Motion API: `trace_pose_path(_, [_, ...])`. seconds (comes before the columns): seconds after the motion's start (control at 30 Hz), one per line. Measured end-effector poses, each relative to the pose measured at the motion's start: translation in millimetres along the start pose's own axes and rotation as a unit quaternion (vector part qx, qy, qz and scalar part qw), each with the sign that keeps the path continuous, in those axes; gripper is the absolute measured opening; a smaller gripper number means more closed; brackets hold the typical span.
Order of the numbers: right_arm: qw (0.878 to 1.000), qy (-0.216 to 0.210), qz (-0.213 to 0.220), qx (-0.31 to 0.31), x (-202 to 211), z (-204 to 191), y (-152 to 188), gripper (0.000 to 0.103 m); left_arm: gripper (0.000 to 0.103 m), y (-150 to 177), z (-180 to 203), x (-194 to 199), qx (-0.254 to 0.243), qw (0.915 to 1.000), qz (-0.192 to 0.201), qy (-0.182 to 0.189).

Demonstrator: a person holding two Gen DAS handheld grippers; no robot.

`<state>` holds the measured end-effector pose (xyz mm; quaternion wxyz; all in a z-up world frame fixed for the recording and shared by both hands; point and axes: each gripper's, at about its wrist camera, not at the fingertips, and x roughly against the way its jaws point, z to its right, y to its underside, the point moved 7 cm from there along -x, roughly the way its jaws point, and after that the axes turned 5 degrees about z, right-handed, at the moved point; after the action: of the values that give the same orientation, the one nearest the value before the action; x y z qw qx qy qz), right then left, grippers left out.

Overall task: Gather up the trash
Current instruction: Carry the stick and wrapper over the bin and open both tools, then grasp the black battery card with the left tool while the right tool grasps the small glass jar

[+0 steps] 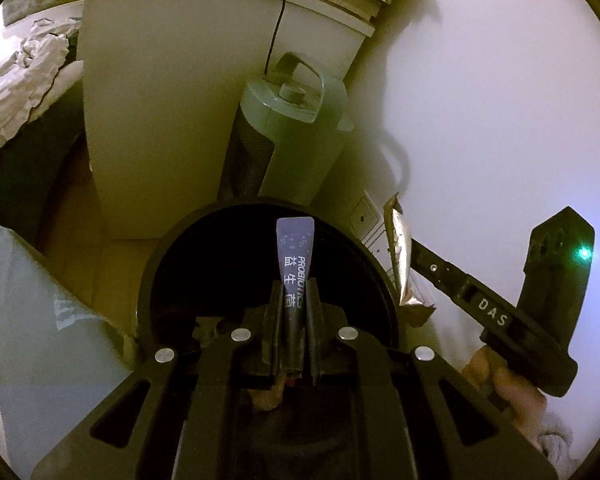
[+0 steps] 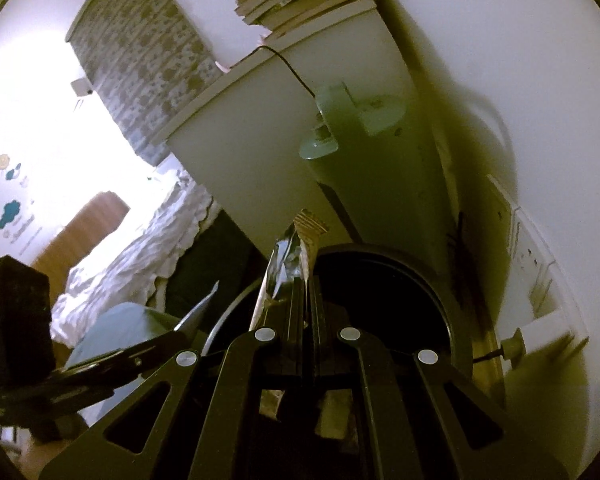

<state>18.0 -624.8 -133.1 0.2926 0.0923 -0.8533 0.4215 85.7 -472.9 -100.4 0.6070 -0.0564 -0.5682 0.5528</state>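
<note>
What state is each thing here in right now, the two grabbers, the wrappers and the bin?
Left gripper: shut on the sachet.
Sachet: upright, poised over the bin.
Right gripper: shut on the wrapper.
Wrapper: crumpled, held at the bin's rim.
Bin: open, lidless.
Heater: standing upright, cord attached.

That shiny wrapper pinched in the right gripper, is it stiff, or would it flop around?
Probably floppy and very light: the foil wrapper looks crinkled and empty, bending above the right hand-held gripper. Its glossy surface may be slippery. Released over the black bin, it might flutter rather than drop straight.
</note>
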Motion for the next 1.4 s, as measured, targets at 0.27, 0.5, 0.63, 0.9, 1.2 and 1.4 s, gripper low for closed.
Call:
trace_pose_path(0.27, [0.999, -0.007, 0.009, -0.033, 2.6, 4.7, -0.6, 0.046, 0.054, -0.8, -3.1, 2.4, 0.004, 0.9998, -0.003, -0.021])
trace_pose_path(0.5, [0.999, -0.009, 0.018, -0.045, 2.9, 4.1, -0.6, 0.062, 0.078, -6.7, -10.3, 28.9, 0.005, 0.9987, 0.031, -0.040])
trace_pose_path(0.63, [0.999, -0.011, 0.015, -0.038, -0.8, -2.5, 0.5, 0.062, 0.081, -8.7, -21.3, 47.2, 0.014, 0.9976, 0.043, -0.053])
trace_pose_path(0.9, [1.000, -0.022, -0.003, -0.020, -12.6, -24.1, 8.9, 0.073, 0.088, -0.6, -78.9, 117.1, 0.052, 0.9883, 0.084, -0.116])
trace_pose_path(1.2, [0.996, -0.058, -0.041, 0.062, -24.2, -82.9, 39.1, 0.076, 0.089, 50.8, -208.3, 230.2, 0.118, 0.9562, 0.095, -0.251])
trace_pose_path(1.4, [0.978, -0.129, -0.089, 0.135, -22.0, -152.2, 76.0, 0.076, 0.088, 91.8, -287.2, 264.9, 0.105, 0.9420, 0.021, -0.318])
